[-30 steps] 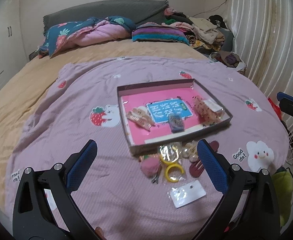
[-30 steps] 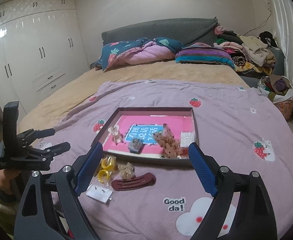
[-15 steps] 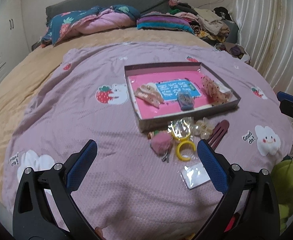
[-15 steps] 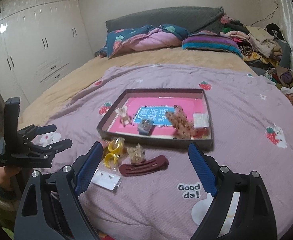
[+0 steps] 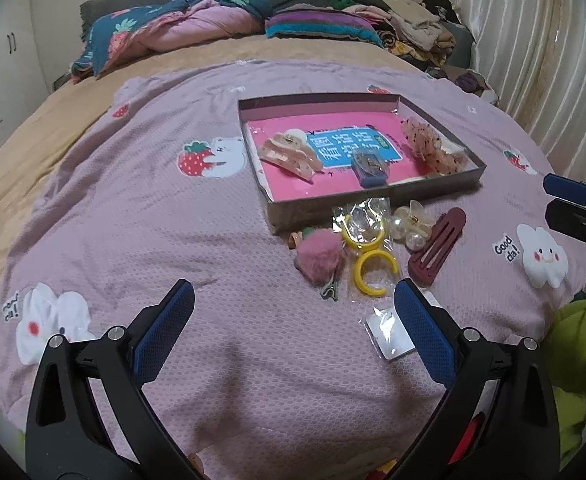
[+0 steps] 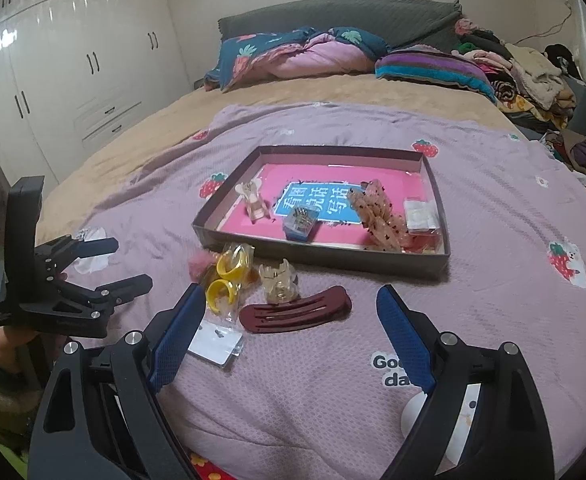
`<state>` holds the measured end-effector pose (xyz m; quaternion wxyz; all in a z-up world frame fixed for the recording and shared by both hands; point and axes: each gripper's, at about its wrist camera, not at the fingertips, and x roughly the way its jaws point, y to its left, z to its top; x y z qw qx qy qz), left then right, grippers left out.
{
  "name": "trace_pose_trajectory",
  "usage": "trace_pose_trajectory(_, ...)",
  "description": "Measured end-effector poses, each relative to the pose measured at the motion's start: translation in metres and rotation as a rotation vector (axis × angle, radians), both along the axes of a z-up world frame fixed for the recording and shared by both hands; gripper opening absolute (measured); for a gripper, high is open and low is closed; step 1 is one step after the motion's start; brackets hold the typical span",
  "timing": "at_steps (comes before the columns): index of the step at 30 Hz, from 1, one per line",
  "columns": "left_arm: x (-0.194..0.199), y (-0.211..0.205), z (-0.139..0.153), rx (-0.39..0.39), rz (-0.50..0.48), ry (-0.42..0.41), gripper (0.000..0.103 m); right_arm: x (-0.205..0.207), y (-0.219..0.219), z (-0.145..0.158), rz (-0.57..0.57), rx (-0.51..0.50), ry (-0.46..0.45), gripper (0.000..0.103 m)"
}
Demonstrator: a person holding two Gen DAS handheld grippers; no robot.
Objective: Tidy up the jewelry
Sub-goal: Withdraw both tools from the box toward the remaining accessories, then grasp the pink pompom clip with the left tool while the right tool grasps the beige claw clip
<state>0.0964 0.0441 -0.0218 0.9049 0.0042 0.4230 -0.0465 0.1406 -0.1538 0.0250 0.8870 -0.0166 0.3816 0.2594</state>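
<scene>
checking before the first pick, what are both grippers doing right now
Left gripper: open, holding nothing, above the purple blanket.
Right gripper: open, holding nothing, the dark red hair clip lying ahead of it.

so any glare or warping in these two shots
Left wrist view: the fisheye bends the bed's edges, and the tray's pink liner shines a little. Right wrist view: a lamp glare sits on the white wardrobe, and the corners go black.

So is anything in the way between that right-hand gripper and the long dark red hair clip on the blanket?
Nothing visible. The right gripper hangs open over the lilac blanket, and only bare blanket lies between it and the long dark red hair clip. The clear claw clip sits just beyond.
</scene>
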Motion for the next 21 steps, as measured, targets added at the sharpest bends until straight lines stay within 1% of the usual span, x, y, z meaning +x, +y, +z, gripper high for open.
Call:
trace_pose_trajectory(4, 0.004, 0.002, -0.009, -0.047, -0.007, 0.019, 0.094, 0.004, 0.003, -0.007, 0.007, -0.004, 0.018, 0.086)
trace_pose_trajectory(9, 0.011, 0.003, -0.021, -0.067, -0.01, 0.045, 0.092, 0.008, 0.007, -0.018, 0.015, -0.022, 0.034, 0.086)
trace_pose_trajectory(11, 0.014, 0.003, -0.025, -0.077, -0.015, 0.05, 0.085, 0.011, 0.007, -0.022, 0.019, -0.02, 0.047, 0.086)
trace_pose_trajectory(13, 0.018, 0.004, -0.029, -0.089, -0.016, 0.06, 0.08, 0.013, 0.008, -0.026, 0.021, -0.024, 0.055, 0.086)
trace_pose_trajectory(14, 0.021, 0.004, -0.031, -0.095, -0.019, 0.066, 0.074, 0.015, 0.009, -0.028, 0.022, -0.028, 0.06, 0.086)
trace_pose_trajectory(19, 0.032, 0.001, -0.039, -0.123, -0.041, 0.088, 0.055, 0.021, 0.012, -0.037, 0.027, -0.047, 0.074, 0.085)
trace_pose_trajectory(21, 0.035, -0.003, -0.041, -0.135, -0.056, 0.093, 0.05, 0.023, 0.014, -0.04, 0.032, -0.054, 0.079, 0.083)
